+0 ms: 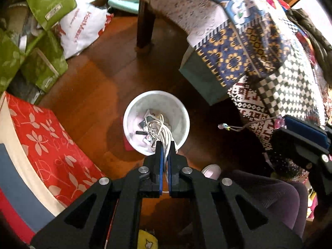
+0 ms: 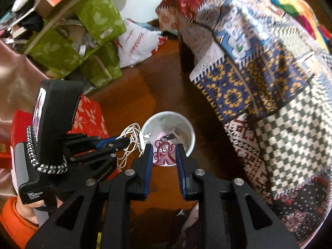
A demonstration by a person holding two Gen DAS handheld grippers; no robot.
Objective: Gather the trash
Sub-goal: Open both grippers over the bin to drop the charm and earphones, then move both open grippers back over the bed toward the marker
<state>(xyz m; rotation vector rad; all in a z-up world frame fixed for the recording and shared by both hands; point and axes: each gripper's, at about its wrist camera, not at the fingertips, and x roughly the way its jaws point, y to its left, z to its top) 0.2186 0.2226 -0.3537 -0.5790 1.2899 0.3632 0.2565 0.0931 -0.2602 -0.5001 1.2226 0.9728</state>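
Note:
A white round bin [image 1: 182,112] stands on the wooden floor and holds scraps. My left gripper [image 1: 165,145] is shut on a bundle of white cable [image 1: 160,130] that hangs over the bin's near rim. In the right wrist view the left gripper [image 2: 122,142] holds the cable [image 2: 132,139] just left of the bin [image 2: 192,137]. My right gripper [image 2: 164,147] is open above the bin's near side. A purple cartoon figure [image 2: 164,151] shows between its fingers on the bin's front; the fingers do not touch it.
A patchwork blanket [image 1: 259,47] covers furniture at the right. Green boxes [image 1: 47,4] and a white plastic bag [image 1: 83,29] pile at the far left. A red flowered box [image 1: 51,143] sits near left. A dark table leg [image 1: 146,27] stands behind the bin.

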